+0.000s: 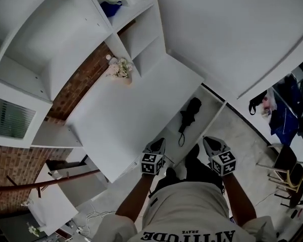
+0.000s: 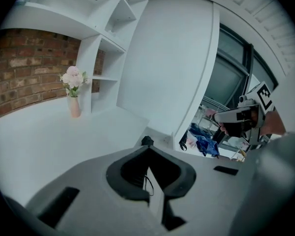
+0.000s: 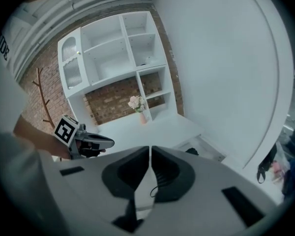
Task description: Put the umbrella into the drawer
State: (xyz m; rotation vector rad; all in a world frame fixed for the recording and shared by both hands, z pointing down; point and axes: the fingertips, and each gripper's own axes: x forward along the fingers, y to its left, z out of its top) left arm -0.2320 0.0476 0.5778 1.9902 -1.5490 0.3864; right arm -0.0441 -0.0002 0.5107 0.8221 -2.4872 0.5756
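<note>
The umbrella (image 1: pixel 190 113) lies inside the open drawer (image 1: pixel 207 101), just past the right edge of the white desk (image 1: pixel 126 120). It is folded down to a short black bundle, and its thin wrist strap trails toward the near end. By the look of it, the placing is done and only the drawer stands open.

It looks light. It is probably stiff along the collapsed shaft and soft and a little slippery where the fabric is wrapped round. The best hold would be across the middle of the bundle or on the firmer handle end. The strap is too floppy to steer it by.

The left gripper (image 1: pixel 158 143) and the right gripper (image 1: pixel 211 141) hang side by side close to the person's body. Both are over the near end of the drawer and tilt forward and downward. Neither touches the umbrella, which sits beyond their tips.

In the left gripper view the dark fingers (image 2: pixel 129 173) are pressed together with nothing between them. In the right gripper view the fingers (image 3: pixel 173 173) also meet and hold nothing, with only a hairline slit between them. A vase of flowers (image 1: pixel 120 68) stands at the far side of the desk, well clear
</note>
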